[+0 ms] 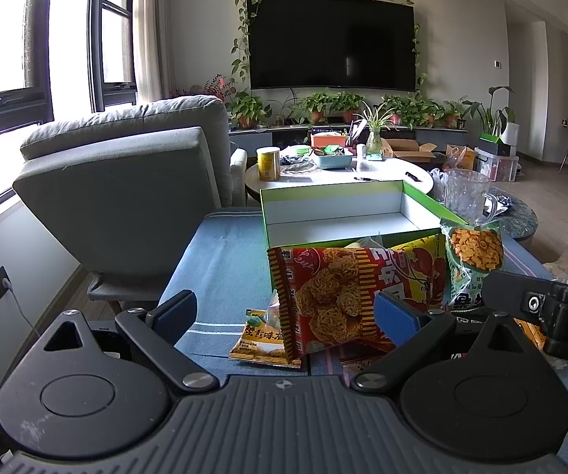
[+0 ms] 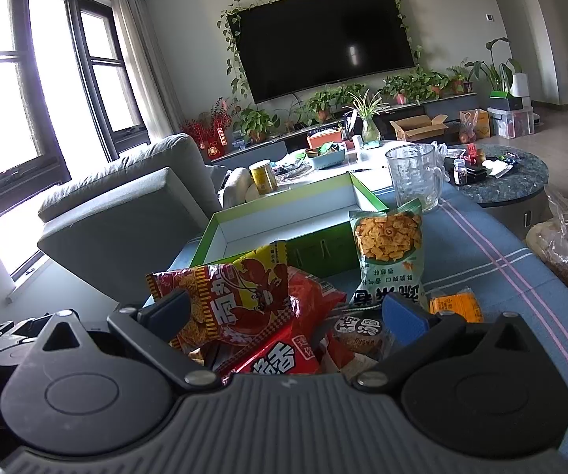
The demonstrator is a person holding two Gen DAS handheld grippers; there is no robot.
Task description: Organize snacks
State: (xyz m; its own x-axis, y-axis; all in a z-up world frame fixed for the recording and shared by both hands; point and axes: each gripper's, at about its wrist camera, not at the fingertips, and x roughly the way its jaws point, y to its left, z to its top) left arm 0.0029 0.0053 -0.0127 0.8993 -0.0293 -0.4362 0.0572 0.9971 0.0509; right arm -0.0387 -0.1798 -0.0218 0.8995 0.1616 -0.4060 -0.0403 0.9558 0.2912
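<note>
An open green box (image 1: 323,213) with a white inside stands on the blue striped cloth (image 1: 220,260); it also shows in the right wrist view (image 2: 284,213). Snack packs lie in a heap in front of it. My left gripper (image 1: 284,312) is open, its fingers either side of a red noodle-snack pack (image 1: 331,300), with a small yellow pack (image 1: 260,339) below. My right gripper (image 2: 284,316) is open around a red-yellow lobster pack (image 2: 240,300). A green cracker pack (image 2: 388,252) stands upright against the box; it also shows in the left wrist view (image 1: 473,260).
A clear glass mug (image 2: 414,175) stands right of the box. An orange pack (image 2: 455,304) lies on the cloth. A grey armchair (image 1: 126,181) is to the left. A white table (image 1: 362,173) with a yellow can (image 1: 269,164) is behind. A plastic bag (image 2: 564,241) sits at right.
</note>
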